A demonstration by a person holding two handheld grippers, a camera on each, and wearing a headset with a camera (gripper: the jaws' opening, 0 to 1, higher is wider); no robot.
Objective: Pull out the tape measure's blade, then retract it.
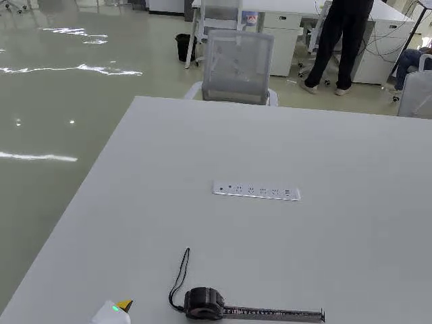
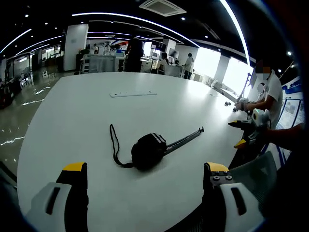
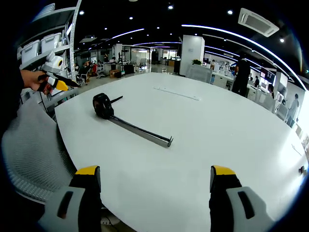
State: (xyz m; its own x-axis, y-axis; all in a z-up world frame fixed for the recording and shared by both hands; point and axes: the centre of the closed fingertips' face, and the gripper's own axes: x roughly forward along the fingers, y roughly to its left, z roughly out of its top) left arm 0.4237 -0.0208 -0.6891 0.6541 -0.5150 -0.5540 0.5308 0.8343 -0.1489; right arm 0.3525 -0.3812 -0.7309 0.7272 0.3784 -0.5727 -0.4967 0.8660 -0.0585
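Open-plan office: glossy floor on the left, grey mesh chair pushed up to the far edge of the white tabletop, a person standing beyond it on the right. Power strip lies mid-tabletop, well apart from the work and not in play.

Near edge, left to right:
- left tongs: released, jaws wide, nothing between them. Held off the near-left corner, aimed at the case. The white-and-yellow tip at the bottom of the head view is this set, I reckon, as it sits just left of the strap.
- tape measure: black case near my edge, between the two tongs. Strap loops off its left side, flat on the tabletop.
- blade: already out part-way, flat on the tabletop, running right from the case to the hook. Nothing holds it, so my guess is the lock is on.
- right tongs: also released, jaws wide, empty. Held beyond the hook end, looking down the blade toward the case.

Judgement: the pull-out half looks done and the retract is left. The left set is placed to pin the case, the right set to guide the hook so it doesn't whip back. The case looks rounded and smooth and could skid if pinched off-centre.
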